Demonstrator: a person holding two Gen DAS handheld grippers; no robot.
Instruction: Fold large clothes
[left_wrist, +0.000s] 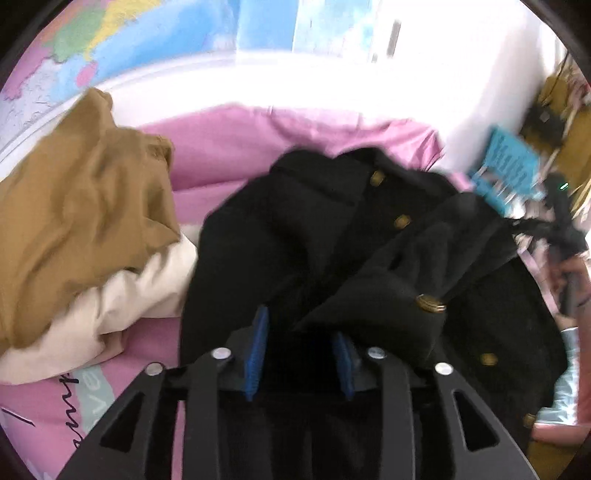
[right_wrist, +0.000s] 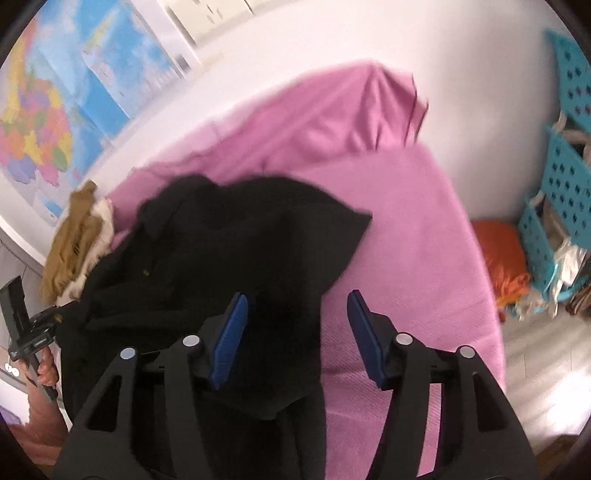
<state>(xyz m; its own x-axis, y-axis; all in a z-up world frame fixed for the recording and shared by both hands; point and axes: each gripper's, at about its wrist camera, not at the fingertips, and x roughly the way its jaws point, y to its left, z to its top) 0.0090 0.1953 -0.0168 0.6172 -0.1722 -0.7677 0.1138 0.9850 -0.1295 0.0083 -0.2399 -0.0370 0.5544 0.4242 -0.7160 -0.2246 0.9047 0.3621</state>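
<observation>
On pink sheet (right_wrist: 424, 229), rumpled black brass-buttoned coat (left_wrist: 295, 236) lies beneath both parted jaws.

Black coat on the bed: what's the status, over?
Left gripper and right gripper open, holding nothing. Black coat rumpled on pink sheet, unfolded. Tan garment beside it, not blocking.

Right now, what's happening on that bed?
A person with a handheld gripper in each hand is folding a black coat with gold buttons on the pink bedsheet. The left gripper and the right gripper stand open over the coat, gripping nothing. A brown garment is heaped beside it.
</observation>
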